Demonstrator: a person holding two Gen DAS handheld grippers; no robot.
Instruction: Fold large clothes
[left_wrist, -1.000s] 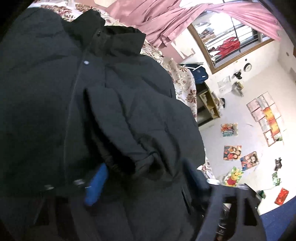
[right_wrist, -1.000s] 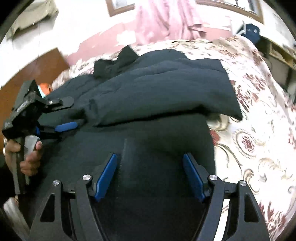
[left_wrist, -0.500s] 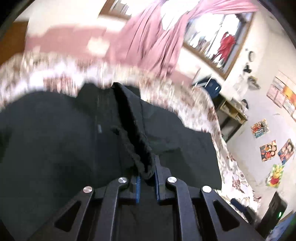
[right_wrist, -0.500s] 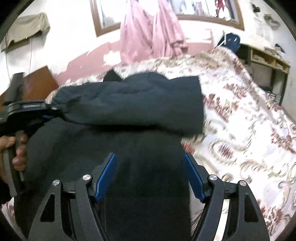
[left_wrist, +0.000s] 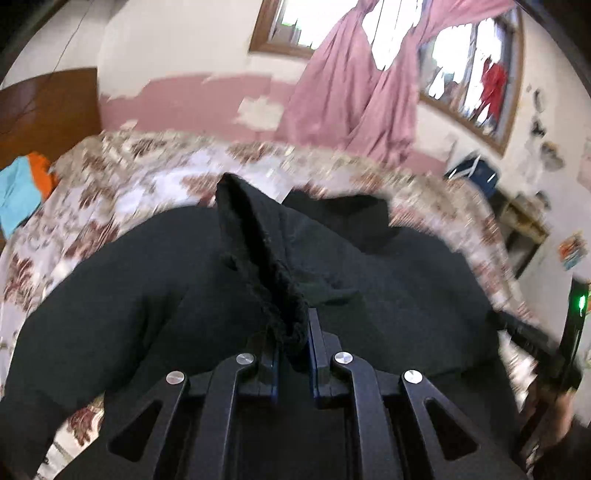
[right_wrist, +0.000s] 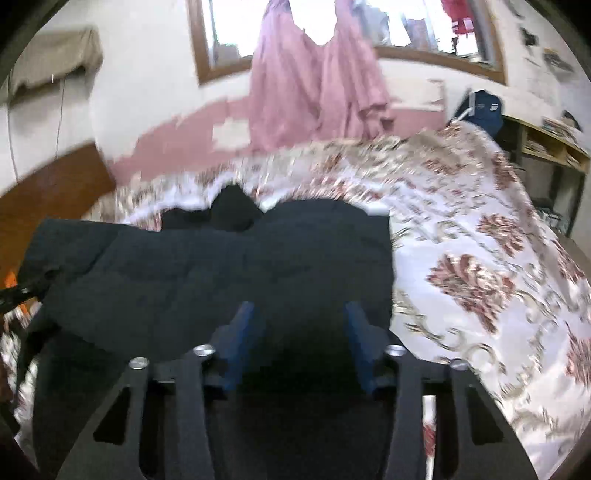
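A large black padded jacket (left_wrist: 147, 295) lies spread on a floral bedspread (left_wrist: 110, 177). My left gripper (left_wrist: 293, 332) is shut on a bunched fold of the jacket's sleeve cuff (left_wrist: 273, 280), which stands up between the blue pads. In the right wrist view the jacket (right_wrist: 221, 266) lies with a sleeve folded across its body. My right gripper (right_wrist: 299, 332) is open, its blue fingers (right_wrist: 240, 332) just above the jacket's lower part, with nothing between them. The right gripper also shows at the right edge of the left wrist view (left_wrist: 569, 332).
The floral bedspread (right_wrist: 480, 258) extends to the right of the jacket. A brown headboard (left_wrist: 44, 107) is at the left with turquoise and orange cloth (left_wrist: 22, 184). Pink curtains (right_wrist: 314, 85) hang at the window. A shelf (right_wrist: 546, 147) and a blue bag (right_wrist: 480, 107) stand at the right.
My left gripper went from open over the jacket to shut on the cuff and lifted it. My right gripper's fingers have moved closer together but stay open. Both views tilted up toward the wall.
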